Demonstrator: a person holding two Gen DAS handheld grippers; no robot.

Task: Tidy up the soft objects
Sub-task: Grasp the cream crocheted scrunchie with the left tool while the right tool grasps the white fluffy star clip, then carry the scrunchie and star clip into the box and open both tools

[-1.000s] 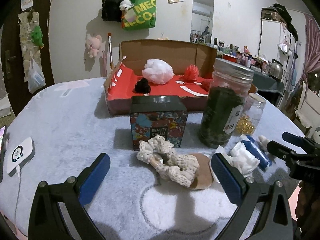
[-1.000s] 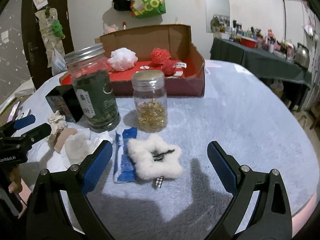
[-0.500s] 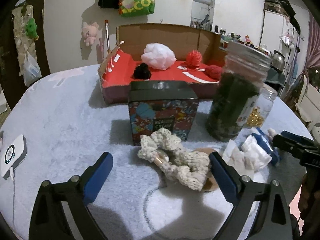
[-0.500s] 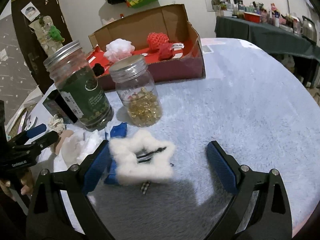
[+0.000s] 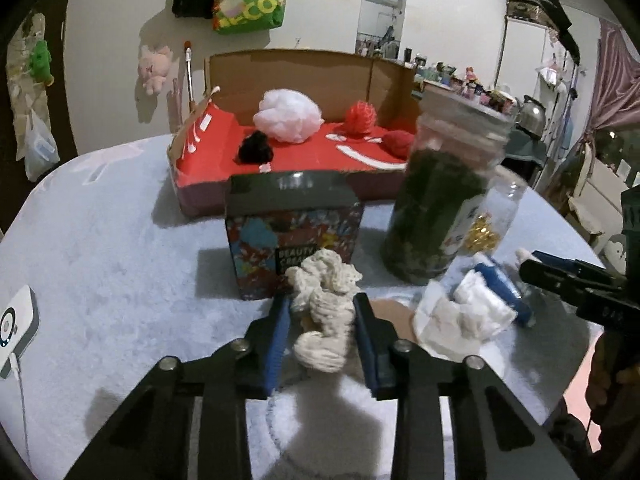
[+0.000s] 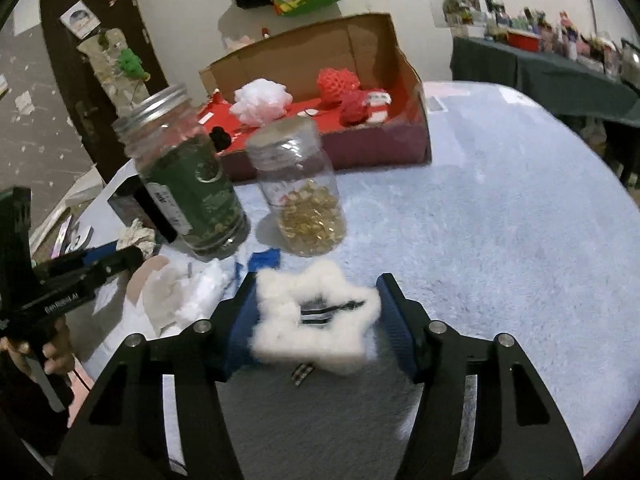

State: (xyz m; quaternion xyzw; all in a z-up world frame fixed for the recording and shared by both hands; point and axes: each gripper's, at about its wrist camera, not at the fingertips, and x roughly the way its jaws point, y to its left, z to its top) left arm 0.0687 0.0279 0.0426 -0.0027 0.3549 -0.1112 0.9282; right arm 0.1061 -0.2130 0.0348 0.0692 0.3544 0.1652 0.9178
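A cream knitted scrunchie [image 5: 324,308] stands bunched between the blue pads of my left gripper [image 5: 320,300], whose jaws are closing and press on both its sides. In the right wrist view a fluffy white star hair clip [image 6: 316,320] sits between the pads of my right gripper [image 6: 316,284], also closing, with both pads against the fluff. Behind them a red cardboard box [image 5: 200,184] holds a white pouf [image 5: 290,116], red knitted balls [image 5: 361,114] and a small black piece [image 5: 256,148].
On the pale fuzzy tabletop [image 6: 500,220] stand a patterned tin [image 5: 294,232], a tall green-filled jar [image 5: 436,208] and a small jar of gold capsules [image 6: 300,196]. Crumpled white tissue [image 5: 460,316] and a blue tube [image 5: 500,288] lie between the grippers. A white device [image 5: 16,324] lies far left.
Both grippers went from wide open to closed in around their objects. The scrunchie was squeezed from lying flat into an upright bunch. The star clip now lies between the right pads.
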